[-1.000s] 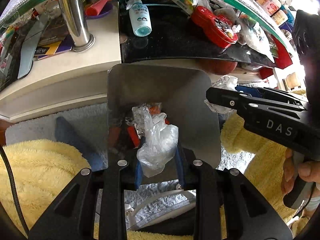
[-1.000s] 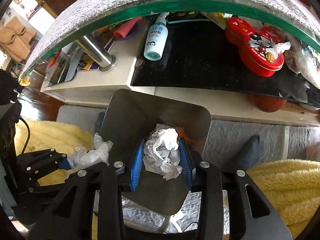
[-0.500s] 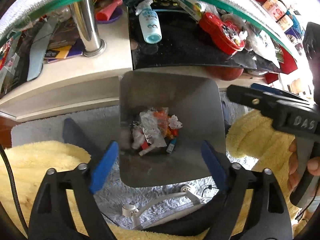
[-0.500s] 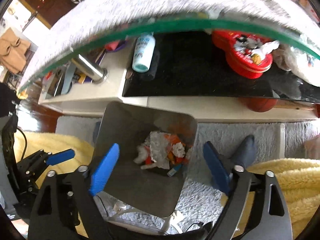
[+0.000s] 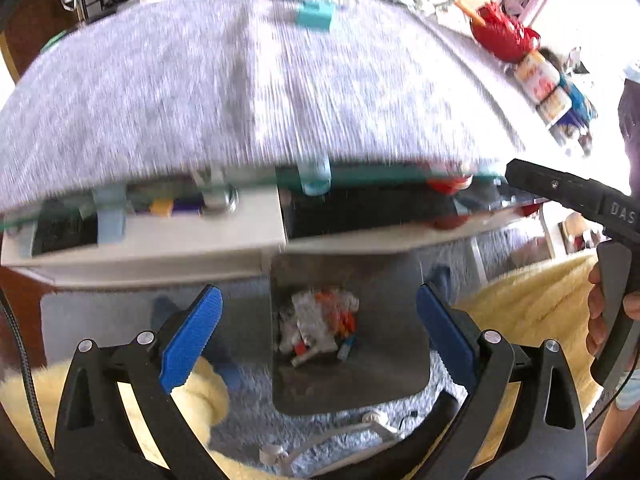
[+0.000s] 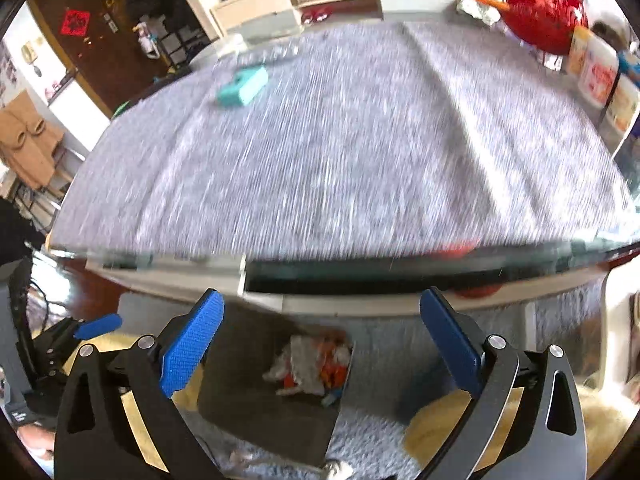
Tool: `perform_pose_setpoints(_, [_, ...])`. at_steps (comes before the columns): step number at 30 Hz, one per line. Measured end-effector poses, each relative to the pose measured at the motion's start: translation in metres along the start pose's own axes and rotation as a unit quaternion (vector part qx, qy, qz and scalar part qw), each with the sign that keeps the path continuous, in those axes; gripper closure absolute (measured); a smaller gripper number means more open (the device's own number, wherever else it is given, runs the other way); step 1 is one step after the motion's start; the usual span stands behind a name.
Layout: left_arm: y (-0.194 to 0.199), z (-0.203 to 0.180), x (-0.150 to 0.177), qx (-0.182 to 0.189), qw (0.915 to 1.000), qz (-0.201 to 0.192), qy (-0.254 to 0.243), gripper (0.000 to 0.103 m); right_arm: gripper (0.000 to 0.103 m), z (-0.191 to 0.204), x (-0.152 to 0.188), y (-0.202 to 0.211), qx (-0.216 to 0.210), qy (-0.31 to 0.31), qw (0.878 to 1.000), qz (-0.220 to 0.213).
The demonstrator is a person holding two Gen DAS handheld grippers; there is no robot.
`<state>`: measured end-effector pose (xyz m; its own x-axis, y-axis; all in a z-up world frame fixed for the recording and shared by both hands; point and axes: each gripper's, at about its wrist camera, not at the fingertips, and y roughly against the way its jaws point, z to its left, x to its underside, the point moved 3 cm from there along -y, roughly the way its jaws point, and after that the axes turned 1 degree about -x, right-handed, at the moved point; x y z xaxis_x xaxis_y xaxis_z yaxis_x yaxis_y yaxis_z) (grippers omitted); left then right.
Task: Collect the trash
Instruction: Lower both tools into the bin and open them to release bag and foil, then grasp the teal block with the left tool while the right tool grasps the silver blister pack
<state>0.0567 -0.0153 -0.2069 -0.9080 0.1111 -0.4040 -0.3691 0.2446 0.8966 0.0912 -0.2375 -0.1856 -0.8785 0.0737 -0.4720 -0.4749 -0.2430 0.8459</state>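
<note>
A grey metal bin (image 5: 384, 376) stands on the floor below the table edge, with crumpled plastic and paper trash (image 5: 320, 326) lying in it. It also shows in the right wrist view (image 6: 256, 400), with the trash (image 6: 316, 366) inside. My left gripper (image 5: 318, 330) is open and empty above the bin. My right gripper (image 6: 320, 338) is open and empty, also above the bin. The right gripper's body (image 5: 576, 196) shows at the right of the left wrist view. The left gripper's blue fingertip (image 6: 98, 326) shows at the left of the right wrist view.
A grey felt-covered table (image 6: 340, 140) fills the upper part of both views, blurred by motion. A teal block (image 6: 242, 86) lies on it. Red bag and jars (image 6: 592, 64) stand at its right edge. A cluttered lower shelf (image 5: 160, 236) sits under the glass. Yellow fleece (image 5: 532, 304) lies beside the bin.
Both grippers opened and dropped their plastic and paper wads into the bin. Both have since risen, so the table top now fills the views.
</note>
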Motion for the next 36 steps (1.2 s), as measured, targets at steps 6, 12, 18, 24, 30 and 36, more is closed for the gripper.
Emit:
perform_pose_setpoints(6, [-0.003,0.006,-0.044,-0.006,0.9999,-0.013,0.001,0.010,0.004,-0.001,-0.046,-0.010,0.010,-0.003,1.000,-0.014])
perform_pose_setpoints(12, [-0.016,0.009,-0.093,-0.012,0.9997,-0.019,-0.005,0.010,0.004,0.000,-0.093,-0.035,0.013,-0.003,1.000,-0.018])
perform_pose_setpoints(18, [-0.040,0.007,-0.143,-0.012,0.9996,-0.022,-0.010,0.011,0.004,0.001,-0.133,-0.056,0.017,0.002,1.000,-0.025])
perform_pose_setpoints(24, [-0.067,0.007,-0.186,-0.021,0.9995,-0.019,-0.010,0.020,0.004,0.003,-0.173,-0.079,0.015,0.003,0.999,-0.029])
perform_pose_setpoints(30, [-0.083,0.003,-0.220,-0.024,0.9993,-0.023,-0.018,0.032,0.004,-0.003,-0.202,-0.095,0.016,-0.002,0.999,-0.029])
perform_pose_setpoints(36, [-0.097,-0.006,-0.240,-0.031,0.9986,-0.029,-0.033,0.036,0.004,-0.005,-0.220,-0.109,0.018,0.000,0.999,-0.026])
